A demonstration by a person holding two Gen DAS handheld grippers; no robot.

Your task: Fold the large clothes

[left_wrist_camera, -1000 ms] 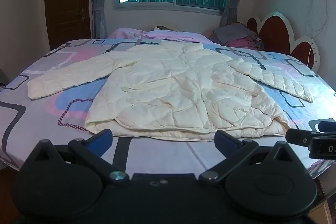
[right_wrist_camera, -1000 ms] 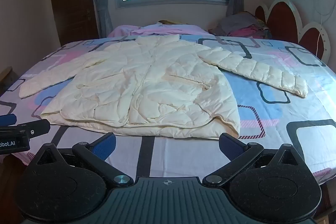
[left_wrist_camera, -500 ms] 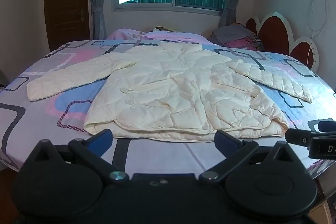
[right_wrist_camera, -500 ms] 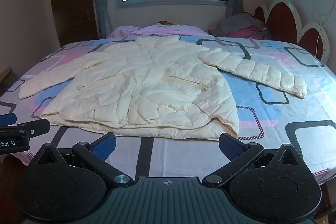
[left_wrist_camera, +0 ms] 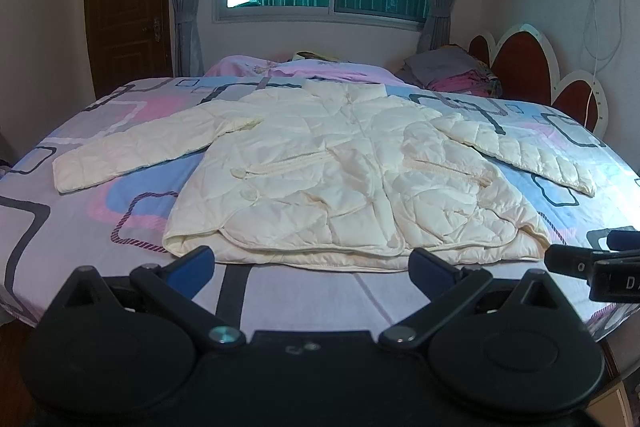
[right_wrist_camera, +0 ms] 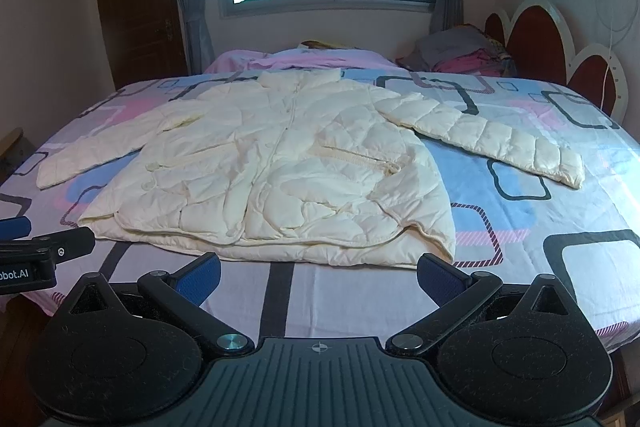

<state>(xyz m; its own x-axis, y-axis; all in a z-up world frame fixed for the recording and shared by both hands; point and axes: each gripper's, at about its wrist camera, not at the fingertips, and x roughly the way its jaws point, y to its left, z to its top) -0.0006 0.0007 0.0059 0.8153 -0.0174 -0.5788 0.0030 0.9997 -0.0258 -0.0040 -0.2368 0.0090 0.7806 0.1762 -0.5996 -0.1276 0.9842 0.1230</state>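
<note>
A cream quilted jacket lies flat on the bed, front up, collar toward the window, both sleeves spread out to the sides. In the right wrist view the same jacket fills the middle of the bed. My left gripper hovers open just short of the jacket's hem, with nothing between its blue pads. My right gripper is open too, in front of the hem's right half. Each gripper's tip shows at the edge of the other's view.
The bed has a sheet with pink, blue and grey squares. A pile of clothes and a red headboard are at the far right. A pink blanket lies under the window; a door stands far left.
Both views have crept slightly closer to the bed and tilted a little; the jacket has not moved and both grippers stay open.
</note>
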